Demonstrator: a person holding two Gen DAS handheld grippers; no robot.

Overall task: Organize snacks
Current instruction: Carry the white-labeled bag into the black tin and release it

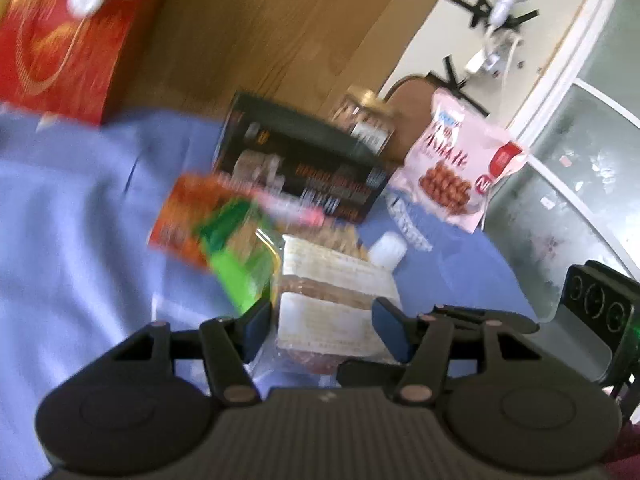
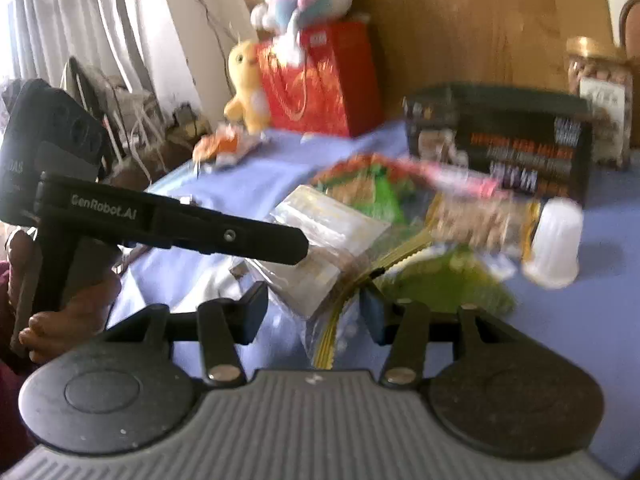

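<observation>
On the lavender-blue cloth (image 1: 72,208), crinkly snack packets lie heaped: a clear flat pack of wafers (image 1: 332,308) between the parted pads of the left gripper (image 1: 320,326), a glossy green packet (image 2: 444,288) by the right gripper (image 2: 314,312), whose pads are apart around a yellow-edged clear bag (image 2: 340,316). A black box (image 1: 304,160) and pink bag (image 1: 456,164) close off the far side, leaving bare cloth to the left

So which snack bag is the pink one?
The pink bag with brown balls pictured on it, leaning at the far right by the black box; the others are green or orange.
</observation>
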